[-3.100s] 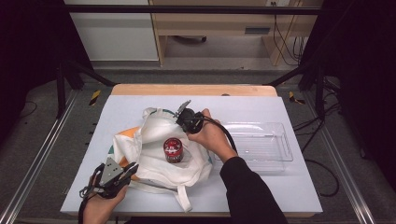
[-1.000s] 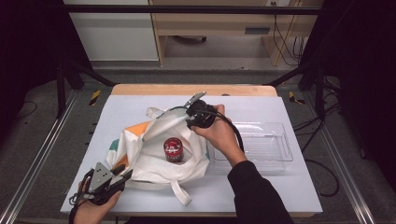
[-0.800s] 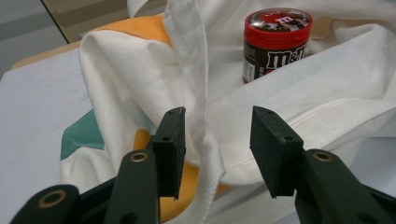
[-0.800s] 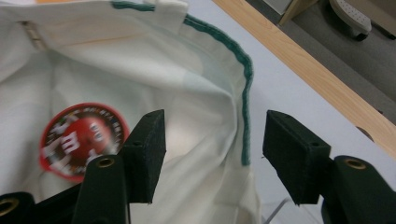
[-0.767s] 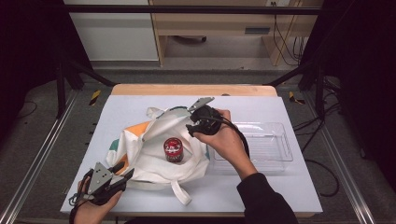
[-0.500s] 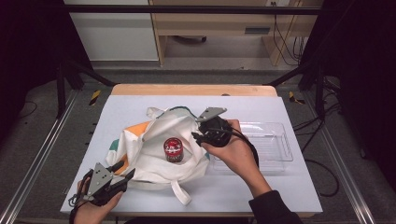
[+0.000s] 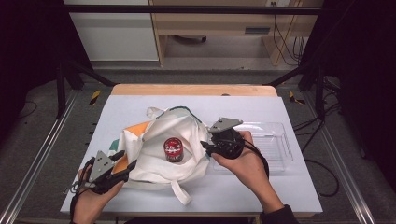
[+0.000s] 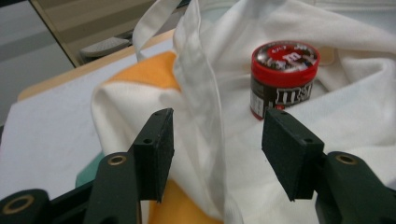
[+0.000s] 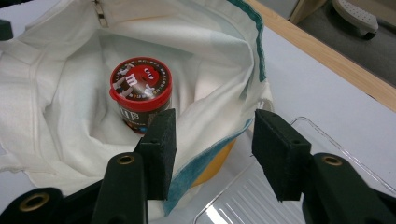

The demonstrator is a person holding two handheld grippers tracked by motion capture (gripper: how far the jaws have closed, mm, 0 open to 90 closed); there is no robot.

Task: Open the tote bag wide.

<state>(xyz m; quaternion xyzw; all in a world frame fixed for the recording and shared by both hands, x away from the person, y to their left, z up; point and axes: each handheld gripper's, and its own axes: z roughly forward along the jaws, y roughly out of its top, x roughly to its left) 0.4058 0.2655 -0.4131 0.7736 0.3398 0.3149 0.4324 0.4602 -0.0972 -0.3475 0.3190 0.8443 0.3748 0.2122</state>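
High view: a white tote bag [image 7: 159, 149] lies open on the table [image 7: 280, 196]; a red-lidded candy jar [image 7: 173, 149] stands inside it; the left gripper [image 7: 133, 164] sits at the bag's near-left edge, the right gripper [image 7: 204, 144] at its right edge, beside a clear tray [image 7: 275, 144]; left gripper view: jaws spread and just opening, a fold of bag rim between them unpinched; right gripper view: jaws spread over the rim, gripping nothing; best to pinch both rims firmly before lifting, so the jar stays upright
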